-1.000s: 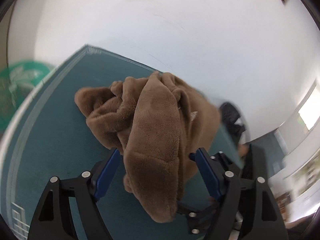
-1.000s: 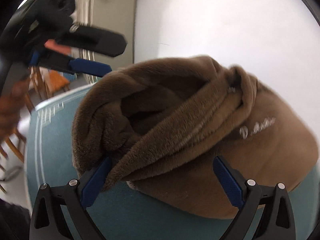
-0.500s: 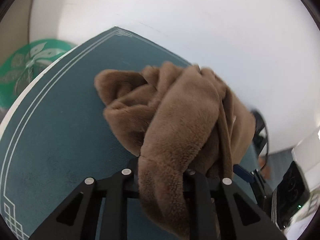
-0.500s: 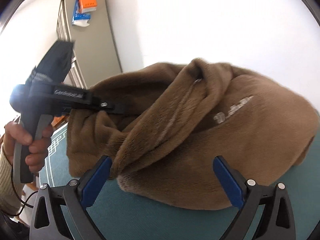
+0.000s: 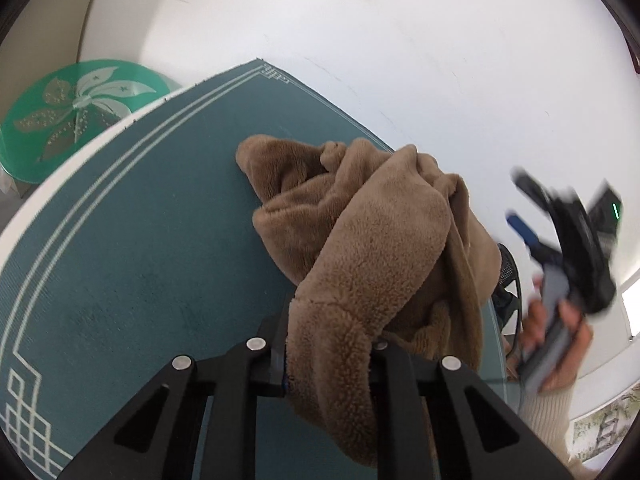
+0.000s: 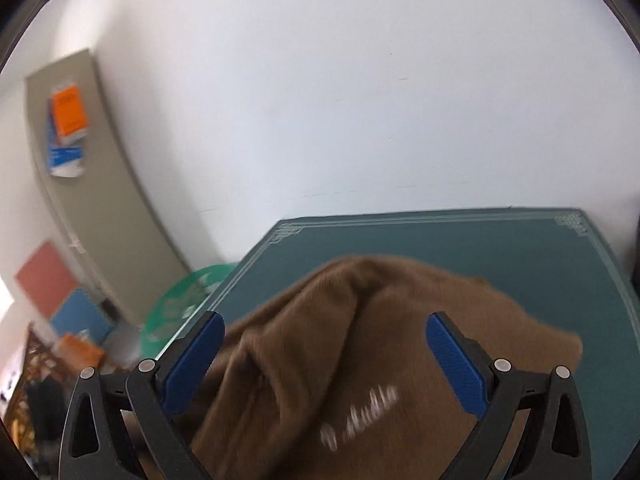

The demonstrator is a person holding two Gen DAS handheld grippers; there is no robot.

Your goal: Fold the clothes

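Jaws of the left gripper (image 5: 328,354) pinch a fold of the bunched brown fleece garment (image 5: 372,236), heaped lengthwise away across the teal-matted tabletop (image 5: 140,240); right gripper (image 6: 322,360) gapes wide, empty, above it.

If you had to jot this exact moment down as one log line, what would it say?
left gripper: shut on brown fleece garment | right gripper: open above garment | garment: bunched, unfolded on teal mat

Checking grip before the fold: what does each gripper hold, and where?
Left gripper is shut on a thick fold of the brown fleece garment. Right gripper is open, holding nothing.
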